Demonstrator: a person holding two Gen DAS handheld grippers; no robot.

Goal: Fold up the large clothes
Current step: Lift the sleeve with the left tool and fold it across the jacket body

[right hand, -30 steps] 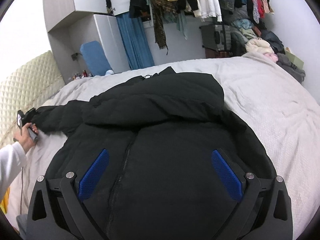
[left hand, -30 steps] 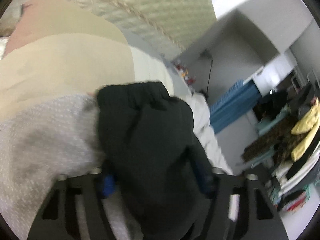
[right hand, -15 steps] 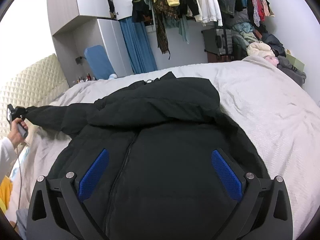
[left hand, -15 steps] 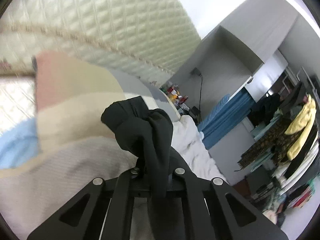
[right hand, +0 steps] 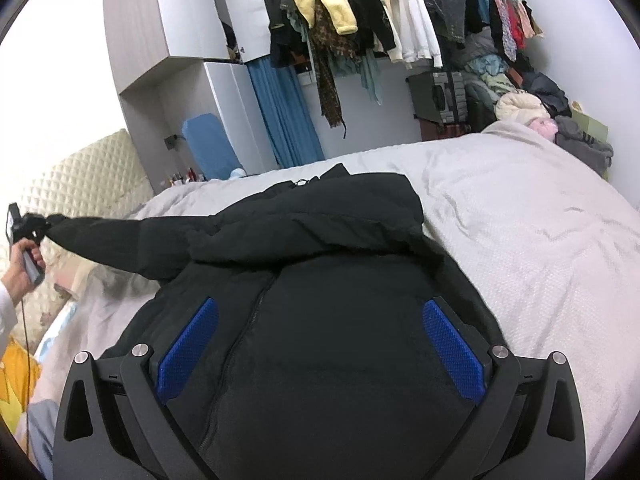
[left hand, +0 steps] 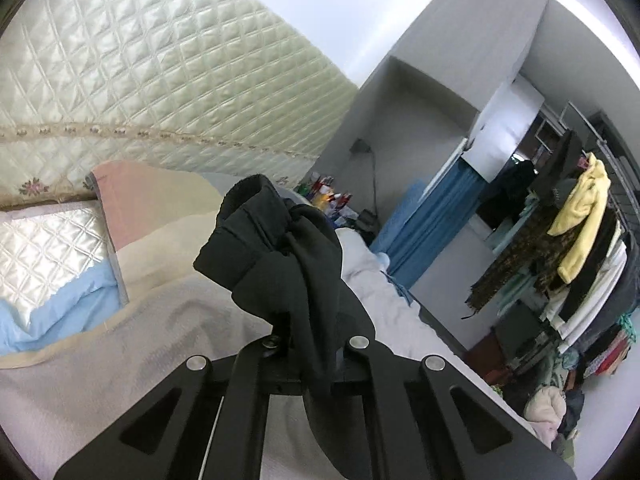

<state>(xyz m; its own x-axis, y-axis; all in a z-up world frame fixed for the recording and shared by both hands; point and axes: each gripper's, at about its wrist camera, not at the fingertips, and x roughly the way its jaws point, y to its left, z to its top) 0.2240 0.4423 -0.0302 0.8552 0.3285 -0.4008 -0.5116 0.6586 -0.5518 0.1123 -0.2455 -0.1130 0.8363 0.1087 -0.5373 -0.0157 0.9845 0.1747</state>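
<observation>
A large black puffer jacket [right hand: 320,280] lies front up on the grey bed cover [right hand: 540,248], zipper toward me. My right gripper [right hand: 318,344] is open and empty, its blue pads [right hand: 454,356] spread above the jacket's lower front. My left gripper [left hand: 310,344] is shut on the jacket's sleeve cuff [left hand: 276,248] and holds it up off the bed. In the right wrist view the left gripper [right hand: 24,228] pulls that sleeve [right hand: 120,244] out straight to the left, raised above the cover.
A quilted cream headboard [left hand: 160,80] and pillows [left hand: 60,264] lie beyond the left gripper. A rack of hanging clothes [right hand: 360,20], a blue curtain [right hand: 284,112], grey cabinets [right hand: 160,20] and a clothes pile [right hand: 540,112] stand past the bed's far side.
The left gripper closed on the sleeve cuff and lifted it up and away to the left, stretching the sleeve taut off the bed. The right gripper stayed open over the jacket.
</observation>
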